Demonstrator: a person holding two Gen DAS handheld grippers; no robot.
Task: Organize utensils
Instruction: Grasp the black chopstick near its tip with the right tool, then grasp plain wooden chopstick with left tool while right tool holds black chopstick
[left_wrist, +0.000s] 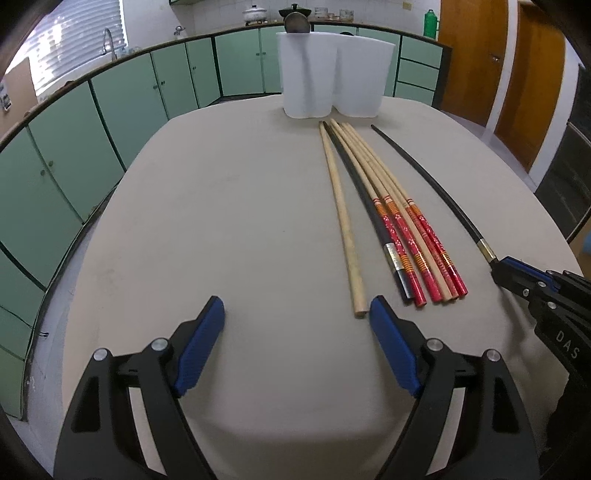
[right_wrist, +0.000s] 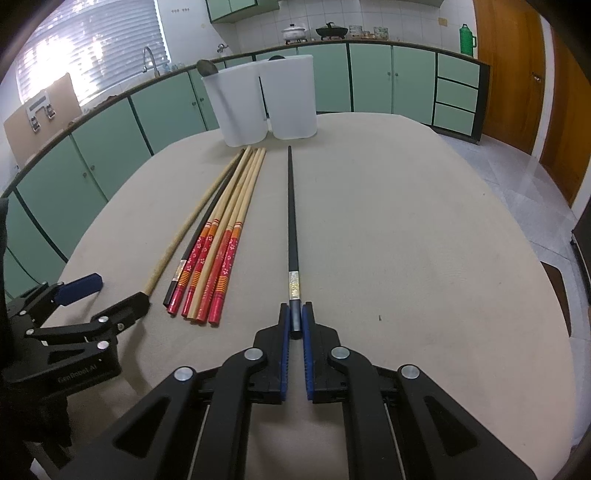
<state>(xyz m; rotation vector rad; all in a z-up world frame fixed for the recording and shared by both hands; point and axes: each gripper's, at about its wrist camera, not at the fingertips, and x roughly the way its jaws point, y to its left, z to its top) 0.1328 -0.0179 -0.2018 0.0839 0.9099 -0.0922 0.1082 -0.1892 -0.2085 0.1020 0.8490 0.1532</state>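
A lone black chopstick (right_wrist: 291, 221) lies along the beige table (right_wrist: 406, 240), and my right gripper (right_wrist: 295, 323) is shut on its near end; the left wrist view shows the same grip (left_wrist: 496, 266) at the right edge. To its left lie a plain wooden chopstick (left_wrist: 341, 214), a second black one (left_wrist: 354, 173) and several red-handled ones (left_wrist: 413, 236). My left gripper (left_wrist: 297, 308) stands open low over the table, the plain chopstick's near end just inside its right finger (left_wrist: 384, 325). A white two-part holder (left_wrist: 332, 77) stands at the far edge with a spoon (left_wrist: 297, 24) in its left part.
Green cabinets (left_wrist: 110, 122) curve around the table's left and far sides, with a sink tap, pots and a green flask (left_wrist: 430, 24) on the counter. Wooden doors (right_wrist: 517, 74) stand at the far right. A dark chair seat (right_wrist: 557, 295) sits off the table's right edge.
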